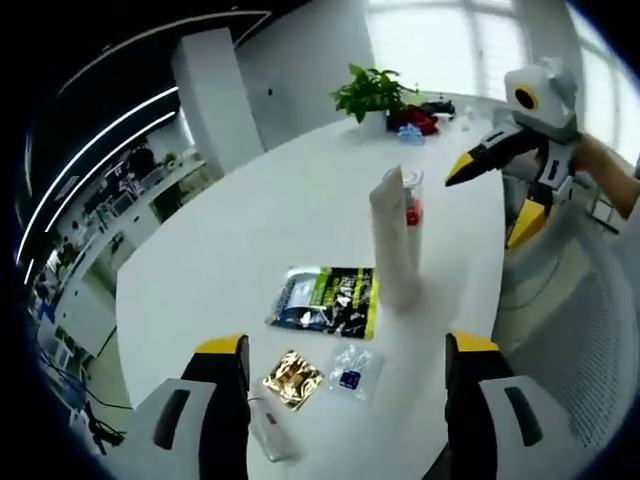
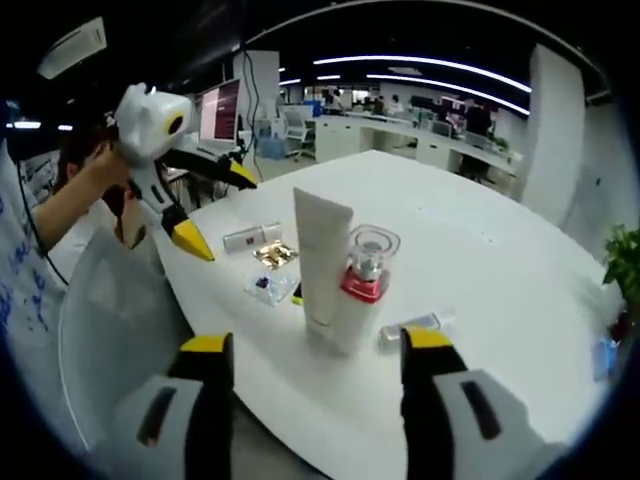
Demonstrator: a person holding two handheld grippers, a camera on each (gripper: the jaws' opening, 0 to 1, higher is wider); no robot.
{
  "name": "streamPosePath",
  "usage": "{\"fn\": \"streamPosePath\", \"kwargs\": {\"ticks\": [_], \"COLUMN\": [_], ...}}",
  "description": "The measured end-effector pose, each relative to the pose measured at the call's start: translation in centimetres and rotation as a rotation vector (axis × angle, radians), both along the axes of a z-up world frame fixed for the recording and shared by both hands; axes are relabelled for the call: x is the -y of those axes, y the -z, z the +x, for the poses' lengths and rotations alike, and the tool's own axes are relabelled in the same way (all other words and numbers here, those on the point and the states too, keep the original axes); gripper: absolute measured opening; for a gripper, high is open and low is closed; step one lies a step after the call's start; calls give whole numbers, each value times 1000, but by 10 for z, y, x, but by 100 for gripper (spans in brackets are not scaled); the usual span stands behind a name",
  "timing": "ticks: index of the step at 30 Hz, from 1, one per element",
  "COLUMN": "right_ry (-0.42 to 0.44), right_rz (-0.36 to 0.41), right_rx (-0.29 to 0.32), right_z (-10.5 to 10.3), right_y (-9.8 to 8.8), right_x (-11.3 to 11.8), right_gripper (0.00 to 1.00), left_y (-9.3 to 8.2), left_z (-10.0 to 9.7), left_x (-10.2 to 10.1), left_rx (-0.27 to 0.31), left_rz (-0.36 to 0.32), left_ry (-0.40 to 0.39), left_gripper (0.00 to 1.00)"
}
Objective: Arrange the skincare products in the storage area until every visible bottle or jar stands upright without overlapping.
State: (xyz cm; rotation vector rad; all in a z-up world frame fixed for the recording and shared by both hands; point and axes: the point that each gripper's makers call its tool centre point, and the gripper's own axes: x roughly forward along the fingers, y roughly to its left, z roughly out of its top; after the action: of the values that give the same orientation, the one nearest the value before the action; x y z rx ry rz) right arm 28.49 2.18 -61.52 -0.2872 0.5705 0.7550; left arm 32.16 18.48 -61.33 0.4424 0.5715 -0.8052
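Left gripper (image 1: 345, 400): jaws spread wide, holding nothing, poised low over the near edge of the white table (image 1: 250, 220). Between its jaws, flat on the table: a gold foil sachet (image 1: 292, 379) and a clear sachet (image 1: 352, 371), side by side, not overlapping; a small pale tube (image 1: 272, 432) lying down just beside the left jaw.

Right gripper (image 2: 315, 400): jaws likewise apart and empty, facing the upright products from the table edge. Judged ready to approach, not yet committed to any item.

Upright items: a tall white tube (image 2: 322, 262) standing on its cap, and a clear bottle with a red collar (image 2: 366, 266) touching or just beside it. Whether they touch cannot be told. Both already satisfy the standing condition.

Flat items: a dark and green printed pouch (image 1: 328, 300) near the white tube's foot; a small clear tube (image 2: 412, 327) lying down just behind the bottle.

Beyond: potted plant (image 1: 372, 92) at the far table edge; office desks in the background.

Judgement: the lying tubes remain to be stood up.
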Motion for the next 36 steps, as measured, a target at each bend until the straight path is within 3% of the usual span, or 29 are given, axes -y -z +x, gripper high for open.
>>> {"fn": "streamPosePath", "kwargs": {"ticks": [18,36], "right_ry": [1,-15], "right_rz": [-21,-11], "right_rx": [-2,-30], "right_z": [-1,-8], "right_y": [0,6], "right_x": [3,3], "right_gripper": [74,90], "left_y": [-1,5], "left_z": [-13,-27], "left_x": [-30,-28], "left_rx": [-27,-13], "left_rz": [-24,-7], "left_ry": [-127,-80], "left_gripper": [89,97]}}
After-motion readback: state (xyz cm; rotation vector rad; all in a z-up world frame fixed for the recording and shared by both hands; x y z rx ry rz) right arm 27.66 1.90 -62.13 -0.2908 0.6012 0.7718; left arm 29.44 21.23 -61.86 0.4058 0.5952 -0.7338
